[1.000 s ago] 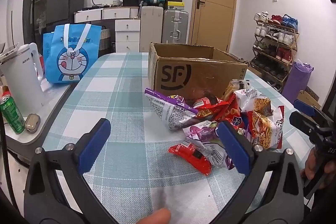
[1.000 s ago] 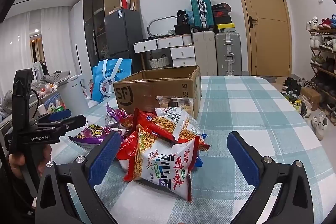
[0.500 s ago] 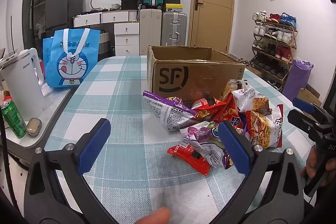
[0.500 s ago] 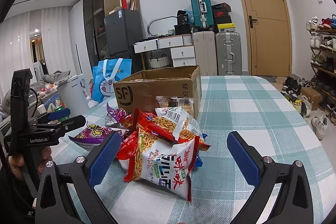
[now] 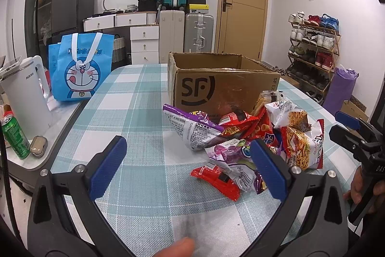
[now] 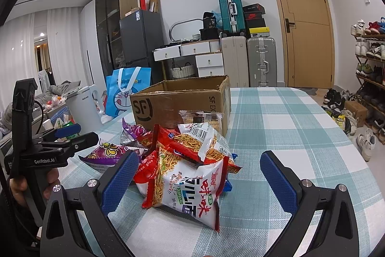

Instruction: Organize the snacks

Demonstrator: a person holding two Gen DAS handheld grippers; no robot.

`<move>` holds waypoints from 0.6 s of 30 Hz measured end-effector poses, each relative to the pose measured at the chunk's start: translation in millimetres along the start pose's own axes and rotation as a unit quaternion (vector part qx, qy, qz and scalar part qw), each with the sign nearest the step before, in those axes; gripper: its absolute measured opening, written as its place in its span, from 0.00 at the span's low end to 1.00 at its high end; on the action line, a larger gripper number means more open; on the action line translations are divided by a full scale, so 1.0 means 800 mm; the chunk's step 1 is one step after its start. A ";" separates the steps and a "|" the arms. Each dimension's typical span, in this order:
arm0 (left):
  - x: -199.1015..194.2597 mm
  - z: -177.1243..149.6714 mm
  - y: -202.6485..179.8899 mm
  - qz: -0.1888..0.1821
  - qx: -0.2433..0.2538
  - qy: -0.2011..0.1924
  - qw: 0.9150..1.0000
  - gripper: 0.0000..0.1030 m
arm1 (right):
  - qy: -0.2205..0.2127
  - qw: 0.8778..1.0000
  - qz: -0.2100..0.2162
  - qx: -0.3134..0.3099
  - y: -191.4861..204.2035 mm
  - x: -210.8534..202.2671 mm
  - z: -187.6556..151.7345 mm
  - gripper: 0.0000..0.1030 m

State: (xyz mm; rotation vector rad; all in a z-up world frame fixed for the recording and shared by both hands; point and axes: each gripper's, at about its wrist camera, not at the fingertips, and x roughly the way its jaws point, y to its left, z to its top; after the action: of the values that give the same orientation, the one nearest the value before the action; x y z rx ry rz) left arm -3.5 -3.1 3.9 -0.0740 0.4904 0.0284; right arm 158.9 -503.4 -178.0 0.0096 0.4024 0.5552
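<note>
A pile of snack bags (image 5: 250,136) lies on the checked tablecloth in front of an open brown SF cardboard box (image 5: 216,86). My left gripper (image 5: 190,168) is open and empty, held low above the table just short of a small red packet (image 5: 216,181). My right gripper (image 6: 199,178) is open and empty, its blue pads on either side of a white and red noodle snack bag (image 6: 190,192) without touching it. The box also shows in the right wrist view (image 6: 182,102). Each gripper appears in the other's view, the right (image 5: 353,134) and the left (image 6: 65,139).
A blue Doraemon bag (image 5: 80,69), a white kettle (image 5: 26,93) and a green can (image 5: 15,137) stand on a side counter to the left. Suitcases, drawers and a fridge line the back wall. A shoe rack (image 5: 312,52) stands at the right.
The left wrist view has tilted slightly, so the box and snacks sit a little lower and closer. The right gripper has barely moved. Both stay open.
</note>
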 end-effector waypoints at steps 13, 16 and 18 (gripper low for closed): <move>-0.001 0.000 -0.001 0.000 0.001 0.000 1.000 0.99 | 0.000 1.000 0.000 0.001 0.000 0.000 0.000 1.00; -0.001 -0.001 -0.001 0.000 0.001 -0.001 1.000 0.99 | 0.000 1.000 0.000 0.001 0.000 -0.002 0.000 1.00; 0.000 -0.001 -0.001 0.000 0.001 -0.001 1.000 0.99 | 0.000 1.000 0.000 0.001 0.000 -0.002 0.000 1.00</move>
State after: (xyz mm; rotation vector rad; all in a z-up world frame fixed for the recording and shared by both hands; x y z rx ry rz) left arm -3.9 -3.8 3.5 -0.0720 0.4892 0.0289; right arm 157.5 -504.0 -177.2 0.0122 0.4025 0.5550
